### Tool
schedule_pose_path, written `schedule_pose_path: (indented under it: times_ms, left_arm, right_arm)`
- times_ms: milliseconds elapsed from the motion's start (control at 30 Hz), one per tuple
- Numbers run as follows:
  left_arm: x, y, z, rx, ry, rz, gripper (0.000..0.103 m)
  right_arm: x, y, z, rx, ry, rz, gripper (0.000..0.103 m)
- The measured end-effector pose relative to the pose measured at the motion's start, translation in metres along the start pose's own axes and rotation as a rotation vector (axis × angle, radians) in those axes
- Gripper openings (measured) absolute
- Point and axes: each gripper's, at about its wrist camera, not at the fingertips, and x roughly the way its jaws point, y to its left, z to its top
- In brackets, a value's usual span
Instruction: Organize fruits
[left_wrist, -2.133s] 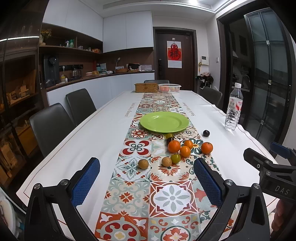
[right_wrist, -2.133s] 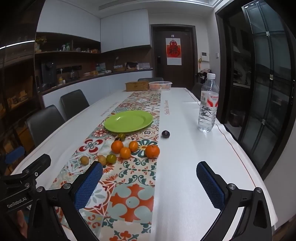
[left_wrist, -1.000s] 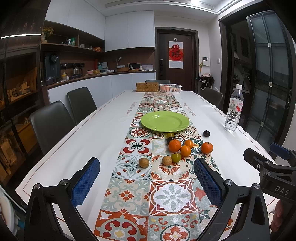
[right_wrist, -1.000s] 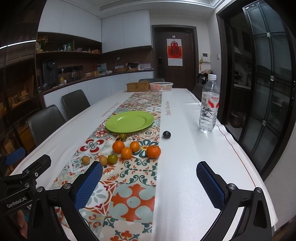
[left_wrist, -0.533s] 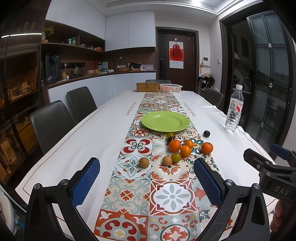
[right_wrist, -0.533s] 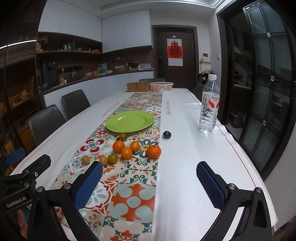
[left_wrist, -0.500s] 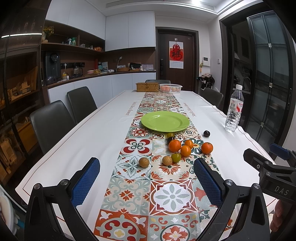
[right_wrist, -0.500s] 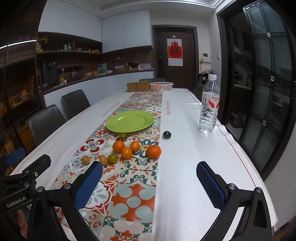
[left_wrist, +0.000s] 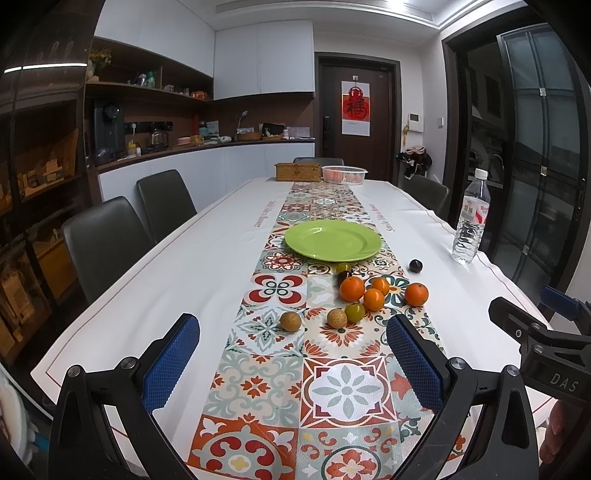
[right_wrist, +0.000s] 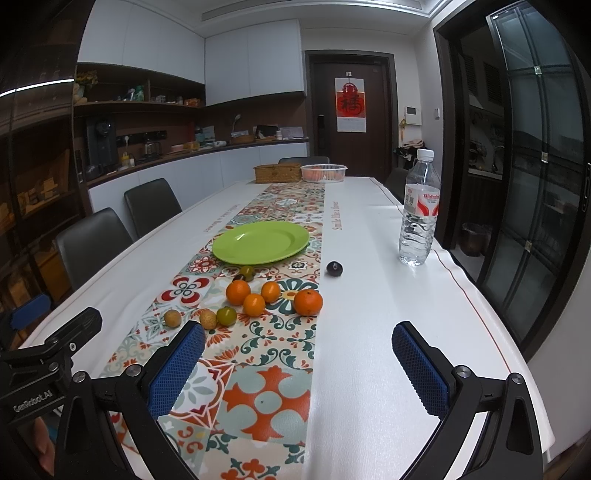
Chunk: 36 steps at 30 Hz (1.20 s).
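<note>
**Orange, green and tan fruit, none of it on the plate**

Orange skins make up most of the cluster: four oranges (left_wrist: 352, 288) sit close together on the patterned runner (left_wrist: 343, 387), with a small green fruit (left_wrist: 355, 312) and two tan ones (left_wrist: 337, 318) just in front of them. Two more small fruits lie at the near rim of the green plate (left_wrist: 332, 240), and one dark plum (left_wrist: 415, 265) sits apart on the white tablecloth (left_wrist: 207, 251), off to the right.

The plate is bare, so by my reading the sorting has not begun and every piece is left to move (assuming the plate is the target, which the pictures do not confirm).

The fruits are round and have no long axis worth naming; the plum's stem dimple faces up in the right wrist view.

The left tongs (left_wrist: 291, 360) hang spread wide over the near end of the runner, holding nothing. The right tongs (right_wrist: 298, 363) are likewise released and hold nothing, over the runner's right edge. A water bottle (right_wrist: 419, 214) stands well to the right.
</note>
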Motion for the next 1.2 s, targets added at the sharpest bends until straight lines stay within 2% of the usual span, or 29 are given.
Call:
schedule_pose_path:
  times_ms: [367, 700, 933, 1200]
  left_arm:
    - [0.004, 0.006, 0.006, -0.012, -0.023, 0.017, 0.103]
    - [0.024, 0.007, 0.013, 0.102, -0.010, 0.006, 0.102]
    - [0.048, 0.014, 0.008, 0.124, 0.036, -0.006, 0.088]
    - [0.080, 0.014, 0.002, 0.151, 0.104, -0.045, 0.075]
  right_arm:
    - [0.003, 0.012, 0.008, -0.054, -0.024, 0.025, 0.102]
    - [0.031, 0.024, 0.023, -0.092, -0.026, 0.089, 0.102]
    - [0.057, 0.040, 0.020, -0.148, 0.007, 0.109, 0.101]
    - [0.085, 0.052, 0.017, -0.200, 0.074, 0.143, 0.088]
